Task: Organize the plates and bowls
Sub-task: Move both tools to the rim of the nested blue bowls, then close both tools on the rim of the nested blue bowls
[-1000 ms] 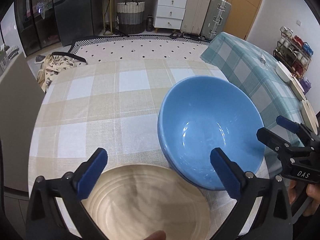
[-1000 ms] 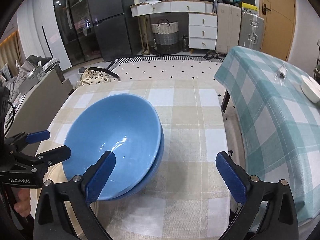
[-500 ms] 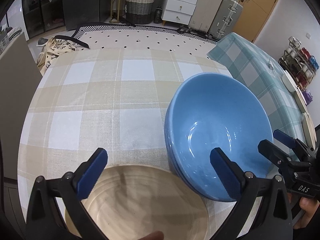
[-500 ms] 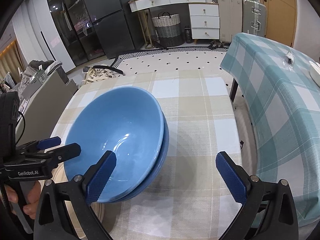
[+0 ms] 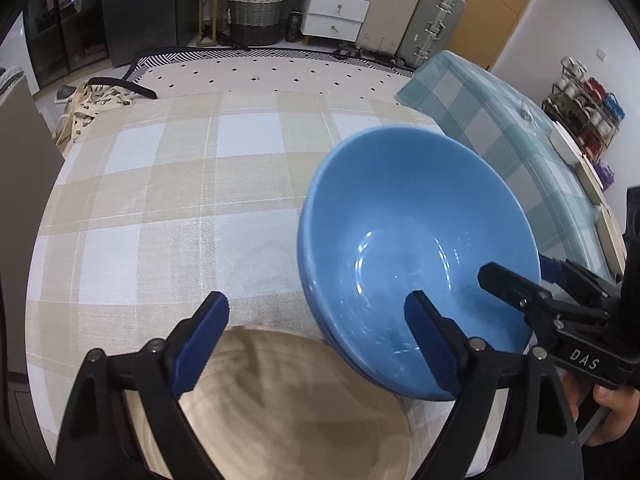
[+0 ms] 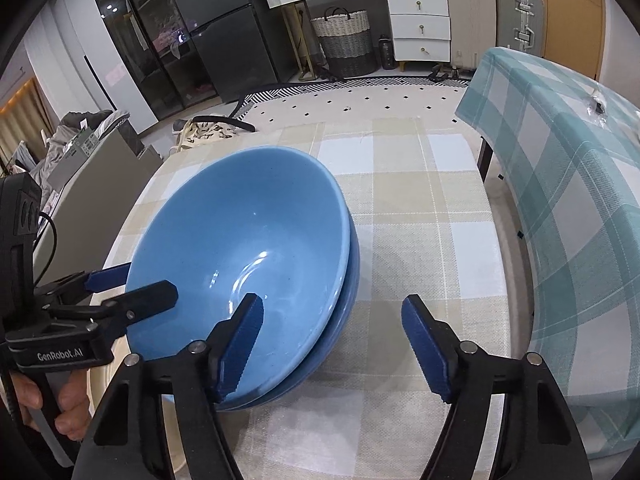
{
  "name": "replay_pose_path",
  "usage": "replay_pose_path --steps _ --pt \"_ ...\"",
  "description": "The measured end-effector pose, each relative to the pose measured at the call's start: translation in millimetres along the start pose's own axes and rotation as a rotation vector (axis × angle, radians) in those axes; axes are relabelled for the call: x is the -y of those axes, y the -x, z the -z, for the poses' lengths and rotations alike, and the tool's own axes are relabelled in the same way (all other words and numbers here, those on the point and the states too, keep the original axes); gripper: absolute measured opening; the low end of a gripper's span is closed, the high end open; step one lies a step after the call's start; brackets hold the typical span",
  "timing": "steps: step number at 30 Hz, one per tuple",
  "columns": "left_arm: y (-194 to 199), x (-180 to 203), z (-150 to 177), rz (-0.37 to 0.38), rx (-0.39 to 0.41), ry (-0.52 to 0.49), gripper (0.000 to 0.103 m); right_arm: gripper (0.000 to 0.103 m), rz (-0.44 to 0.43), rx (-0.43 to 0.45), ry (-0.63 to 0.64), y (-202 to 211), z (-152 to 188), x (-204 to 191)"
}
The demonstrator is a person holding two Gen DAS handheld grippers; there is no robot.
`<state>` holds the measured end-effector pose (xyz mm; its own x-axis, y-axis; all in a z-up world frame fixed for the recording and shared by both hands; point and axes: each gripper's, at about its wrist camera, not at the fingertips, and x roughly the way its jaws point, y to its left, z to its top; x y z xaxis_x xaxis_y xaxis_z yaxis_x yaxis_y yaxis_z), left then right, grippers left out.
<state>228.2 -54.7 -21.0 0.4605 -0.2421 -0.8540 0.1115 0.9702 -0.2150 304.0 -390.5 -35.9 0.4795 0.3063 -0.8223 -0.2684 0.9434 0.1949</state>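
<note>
Two blue bowls are nested, the upper one (image 5: 416, 236) tilted inside the lower one (image 6: 344, 292), on a beige checked table. A tan wooden plate (image 5: 288, 408) lies at the near edge, under my left gripper (image 5: 316, 332). The left gripper is open and empty, its right finger over the bowl's near rim. My right gripper (image 6: 332, 340) is open and empty, its left finger just inside the bowl's near rim. Each gripper shows in the other's view, the right one (image 5: 516, 276) at the bowl's right edge, the left one (image 6: 132, 288) at its left edge.
A second table with a teal checked cloth (image 6: 568, 184) stands close on the right, with pale plates (image 5: 564, 144) on it. The beige tablecloth (image 5: 180, 184) stretches back to the far edge. A grey cabinet (image 6: 88, 184) sits at the left.
Both grippers have moved in closer to the blue bowls and their jaws have narrowed somewhat. The bowls and the wooden plate have stayed in place.
</note>
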Motion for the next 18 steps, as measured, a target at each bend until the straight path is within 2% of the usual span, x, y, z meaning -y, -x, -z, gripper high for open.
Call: replay_pose_path --steps 2,3,5,8,12,15,18 --pt "1 4 2 0.009 0.004 -0.019 0.076 0.066 -0.001 0.004 0.004 0 0 -1" --pt "0 5 2 0.011 0.000 -0.024 0.073 0.064 -0.002 0.006 0.008 1 1 -2" --pt "0 5 2 0.015 -0.004 -0.022 0.061 0.056 -0.001 0.009 0.017 1 1 -4" --pt "-3 4 3 0.021 -0.021 -0.010 0.050 0.050 0.020 0.017 0.033 3 3 -6" --pt "-3 6 4 0.024 -0.018 -0.010 0.046 0.046 0.016 0.020 0.036 3 3 -5" --pt "-2 12 5 0.018 -0.011 -0.044 0.042 0.040 0.016 0.025 0.045 3 3 -7" --pt "0 17 7 0.021 -0.006 -0.070 0.040 0.039 0.028 0.027 0.053 4 3 -9"
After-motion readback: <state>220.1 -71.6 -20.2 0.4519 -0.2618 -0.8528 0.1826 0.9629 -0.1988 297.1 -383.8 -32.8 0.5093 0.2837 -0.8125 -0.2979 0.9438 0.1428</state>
